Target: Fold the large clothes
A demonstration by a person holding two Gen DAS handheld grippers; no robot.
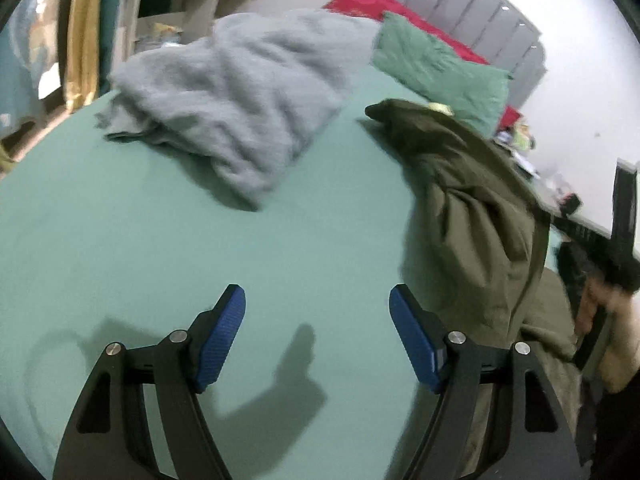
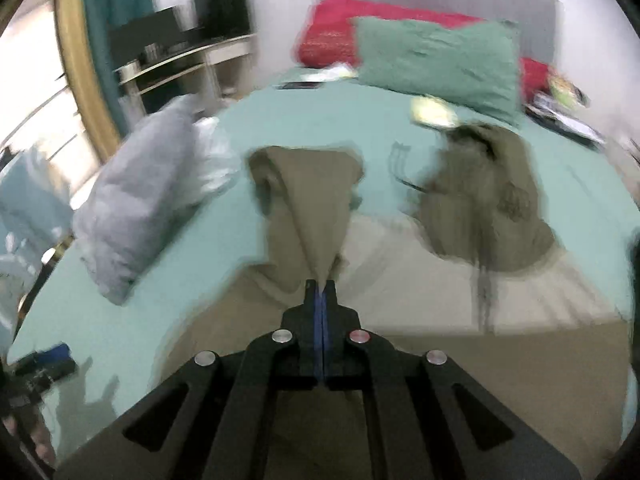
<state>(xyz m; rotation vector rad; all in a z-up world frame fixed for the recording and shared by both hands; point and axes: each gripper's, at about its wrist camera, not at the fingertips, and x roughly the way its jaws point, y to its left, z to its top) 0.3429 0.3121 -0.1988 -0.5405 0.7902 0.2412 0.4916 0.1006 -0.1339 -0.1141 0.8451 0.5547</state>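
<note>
right gripper (image 2: 321,286): clenched, pinching a fold of the crumpled olive-green cloth garment (image 2: 308,208), lifted off the green-sheeted bed (image 2: 168,288) | left gripper (image 1: 317,300): released, jaws spread over bare sheet, garment just right of its fingers

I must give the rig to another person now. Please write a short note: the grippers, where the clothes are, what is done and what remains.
Right gripper: shut on a fold of the olive garment, lifting it off the bed.
Left gripper: open, empty, over bare sheet beside the garment.
Grey garment: crumpled, further up the bed, untouched.
Done: nothing folded.
Left: spread the olive garment flat, fold it, then the grey one.
</note>
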